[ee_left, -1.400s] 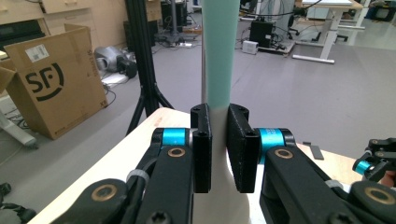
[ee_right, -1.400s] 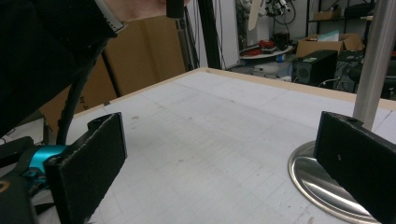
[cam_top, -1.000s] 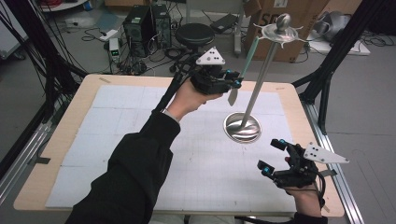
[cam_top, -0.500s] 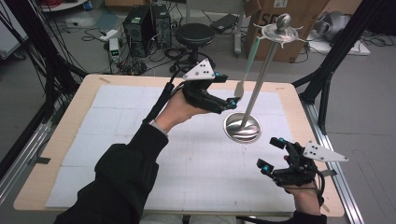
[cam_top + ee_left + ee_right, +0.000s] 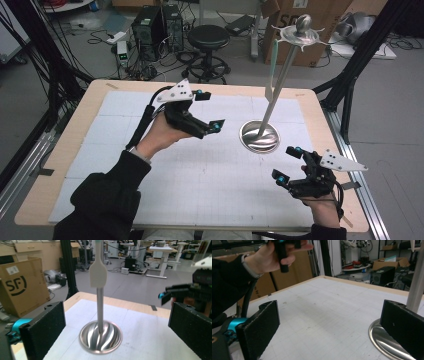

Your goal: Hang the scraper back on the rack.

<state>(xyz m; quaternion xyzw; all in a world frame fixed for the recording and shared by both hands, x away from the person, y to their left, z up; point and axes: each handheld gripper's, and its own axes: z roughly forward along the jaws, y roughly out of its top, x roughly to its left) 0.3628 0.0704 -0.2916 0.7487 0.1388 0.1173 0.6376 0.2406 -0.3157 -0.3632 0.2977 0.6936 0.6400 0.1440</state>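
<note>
Spatula [image 5: 272,70] hung from the utensil stand [image 5: 259,136] at table's 2 o'clock; left gripper [image 5: 209,112] had just opened wide, let it go and backed off toward 9, empty. Right gripper [image 5: 287,164] idled wide, empty. Hanging looked done.

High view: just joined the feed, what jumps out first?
A tall metal stand rises from its round base on the table's right half, a pale spatula hanging from its top. The left gripper hovers open left of it, its jaws just opened; the right gripper waits open near the front edge.
</note>
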